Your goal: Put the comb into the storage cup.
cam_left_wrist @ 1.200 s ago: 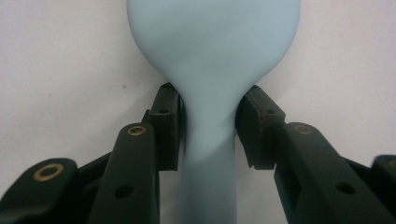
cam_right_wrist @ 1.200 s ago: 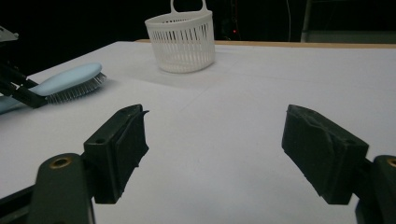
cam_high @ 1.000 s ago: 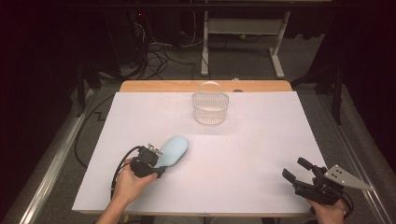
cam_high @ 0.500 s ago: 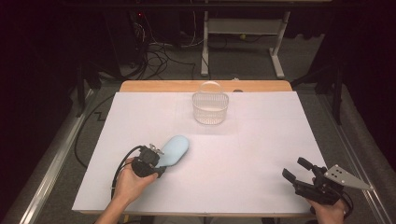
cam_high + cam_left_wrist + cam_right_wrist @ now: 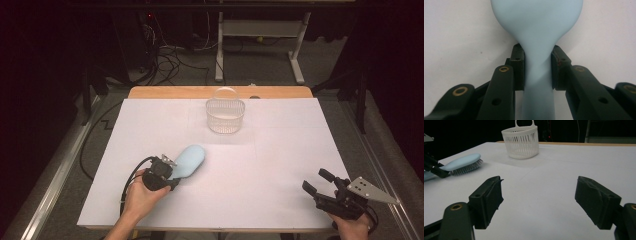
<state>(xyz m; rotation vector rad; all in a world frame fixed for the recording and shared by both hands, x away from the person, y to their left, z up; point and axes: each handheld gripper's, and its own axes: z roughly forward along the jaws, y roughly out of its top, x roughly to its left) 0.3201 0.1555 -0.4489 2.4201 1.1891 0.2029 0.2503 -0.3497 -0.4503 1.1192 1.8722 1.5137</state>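
A pale blue hairbrush [image 5: 187, 161] lies bristles down on the white table cover, left of the middle. My left gripper [image 5: 170, 172] is at the brush's near end. In the left gripper view both pads [image 5: 518, 67] press on the narrow neck of the hairbrush [image 5: 536, 25]. The jaws have just been closing on it. My right gripper [image 5: 314, 180] rests near the front right edge, open, with nothing between its fingers [image 5: 539, 195]. From there the hairbrush [image 5: 464, 161] shows at the far left, bristles on the cover.
A white slatted basket [image 5: 225, 116] with a handle loop stands at the back middle of the table [image 5: 280, 150], also as the basket [image 5: 520, 142] in the right gripper view. A wooden table edge [image 5: 170, 92] runs along the back. Cables and a desk frame lie on the floor beyond.
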